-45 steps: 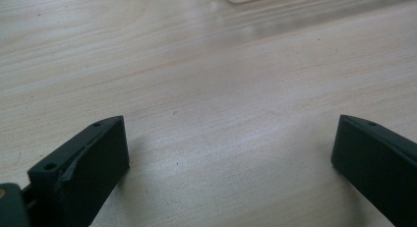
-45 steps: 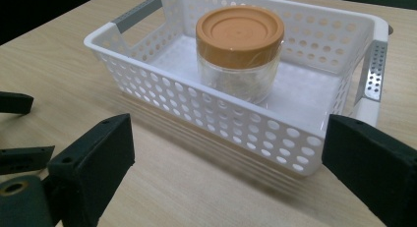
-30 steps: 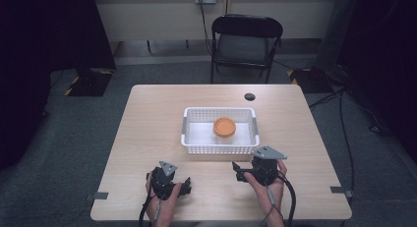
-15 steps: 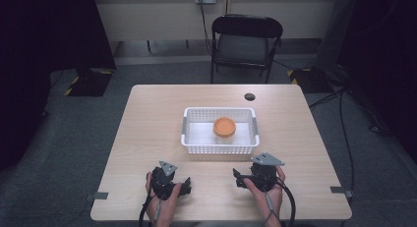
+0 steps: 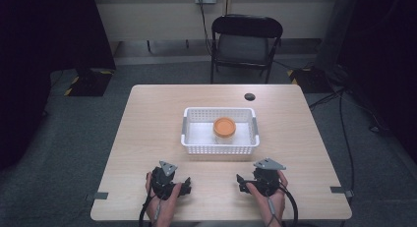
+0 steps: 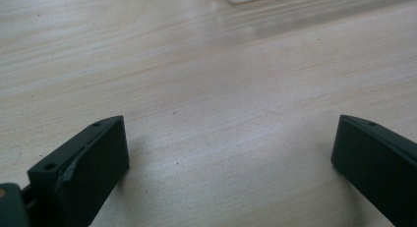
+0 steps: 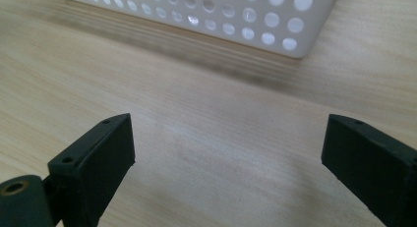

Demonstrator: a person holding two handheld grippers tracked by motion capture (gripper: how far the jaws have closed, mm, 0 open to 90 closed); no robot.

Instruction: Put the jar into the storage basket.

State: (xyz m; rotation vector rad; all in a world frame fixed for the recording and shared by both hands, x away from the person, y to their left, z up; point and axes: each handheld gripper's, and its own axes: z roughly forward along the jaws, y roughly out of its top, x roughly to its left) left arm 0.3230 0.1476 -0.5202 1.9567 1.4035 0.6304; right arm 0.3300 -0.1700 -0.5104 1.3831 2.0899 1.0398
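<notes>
**Parked Wide Open, Short of the Basket**

Held the left tool (image 5: 186,186) low at the near edge of the worktop (image 5: 157,119), jaws spread wide with nothing but bare wood between them. Held the right tool (image 5: 240,182) likewise, just as wide and just as empty, aimed at the perforated front wall of the white basket (image 5: 219,149), near it yet apart.

Left the orange-lidded jar (image 5: 224,129) upright inside that basket, toward its right half, well apart from both tools.

Judged this a ready stance. Spread wide, presumably, so that either could close on the jar or on the basket's rim without further adjustment. Set low and to either side of the basket's front, probably to leave a free path over the wall. Judged the work hardly begun, with the jar untouched.

Noted a small black disc (image 5: 250,96) on the far side of the worktop, beyond the basket, and a dark chair (image 5: 246,40) behind. Took neither for part of the job. Could not tell whether the jar's lid was screwed down.
</notes>
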